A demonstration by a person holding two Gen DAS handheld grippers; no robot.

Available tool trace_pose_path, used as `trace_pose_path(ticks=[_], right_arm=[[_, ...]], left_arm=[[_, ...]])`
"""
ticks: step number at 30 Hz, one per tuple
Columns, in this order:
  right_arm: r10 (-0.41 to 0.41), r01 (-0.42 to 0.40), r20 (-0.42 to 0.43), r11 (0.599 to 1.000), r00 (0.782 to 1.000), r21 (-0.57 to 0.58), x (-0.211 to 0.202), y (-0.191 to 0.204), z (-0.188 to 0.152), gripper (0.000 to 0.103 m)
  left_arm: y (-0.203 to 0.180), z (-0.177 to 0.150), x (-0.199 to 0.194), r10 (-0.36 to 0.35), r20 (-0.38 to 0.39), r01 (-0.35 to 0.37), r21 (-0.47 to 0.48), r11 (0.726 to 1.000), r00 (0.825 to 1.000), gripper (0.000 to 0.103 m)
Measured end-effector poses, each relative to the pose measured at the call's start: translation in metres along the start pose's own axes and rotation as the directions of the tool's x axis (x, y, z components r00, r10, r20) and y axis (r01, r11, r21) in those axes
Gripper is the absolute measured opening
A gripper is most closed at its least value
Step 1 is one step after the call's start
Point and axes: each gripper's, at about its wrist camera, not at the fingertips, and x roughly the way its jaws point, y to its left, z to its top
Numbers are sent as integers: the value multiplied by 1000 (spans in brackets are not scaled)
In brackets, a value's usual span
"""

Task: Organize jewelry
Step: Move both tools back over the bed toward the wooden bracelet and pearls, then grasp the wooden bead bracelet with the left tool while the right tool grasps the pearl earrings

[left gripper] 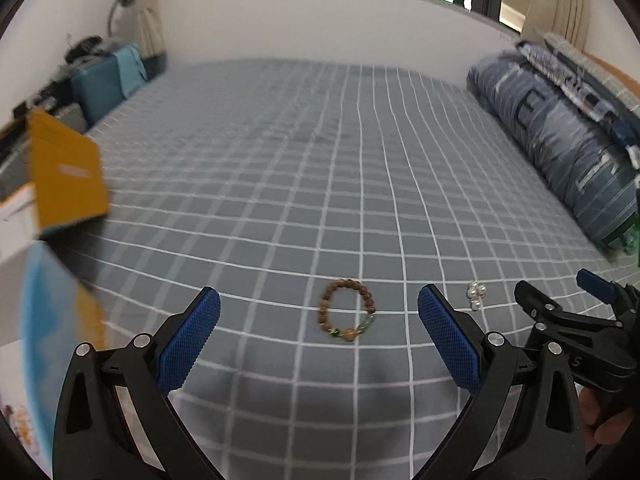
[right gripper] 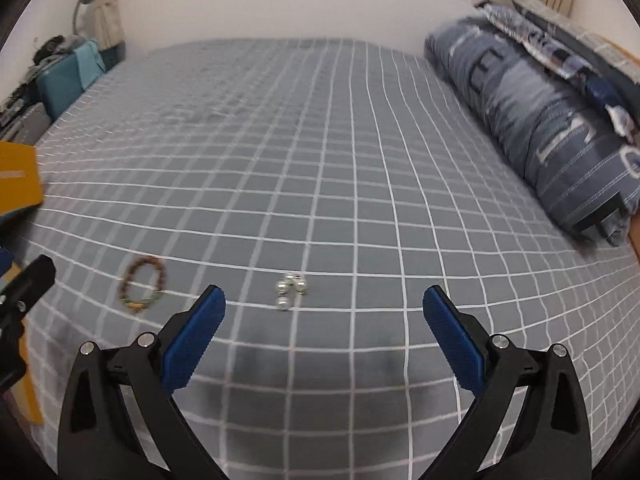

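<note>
A brown beaded bracelet (left gripper: 347, 310) with green beads lies flat on the grey checked bedsheet, just ahead of my left gripper (left gripper: 319, 326), which is open and empty above the sheet. The bracelet also shows in the right wrist view (right gripper: 143, 283), to the left. A small cluster of silver-white pearl pieces (right gripper: 289, 288) lies just ahead of my right gripper (right gripper: 324, 320), which is open and empty. The pearls also show in the left wrist view (left gripper: 476, 294), with the right gripper (left gripper: 560, 308) beside them.
An orange and white box (left gripper: 60, 176) stands open at the left edge of the bed; its orange flap shows in the right wrist view (right gripper: 18, 180). A folded blue quilt (right gripper: 540, 120) lies along the right side. Teal bags (left gripper: 108, 80) stand beyond the bed's far left.
</note>
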Motion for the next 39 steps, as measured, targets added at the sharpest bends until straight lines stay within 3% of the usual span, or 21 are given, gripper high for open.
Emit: trace_pose_path(ticks=[7,10,18,27,30,34,36,38,39], right_arm=[[59,-59,-32,998,998,11,37,5,0,92],[58,-59,-76,998,995,-9,54,9,3,85],[86,-93,-148,995,985,-40,74,17,-3,69],[95,-100,-164,995,982,-24,81,13,-5,51],[89,-97,-163,994,983,-41,81,16,-6,40],[89,-99,-164,994,982,-53,82,19,-5,25],[88,-98,-163,994,983,-51,82,19,-4,25],[87,-97,-163,994,983,-56,82,19,-5,24],[81,-92,-161,994,984,-65,82,20,-5,24]], left_arm=[[-12,-12,72,-3,-92,8,45,999,996,97],[-14,-12,90,2,-113,3,47,999,994,97],[-21,-18,105,7,-145,5,81,997,989,96],[-15,-23,110,-3,-193,14,55,998,981,81],[-10,-22,107,-15,-205,28,60,998,979,72],[-12,-21,105,-20,-215,36,70,997,976,48],[-13,-21,103,-24,-221,41,76,996,975,38],[-14,-21,103,-16,-217,35,86,996,976,18],[-14,-21,104,-17,-216,37,88,995,976,18]])
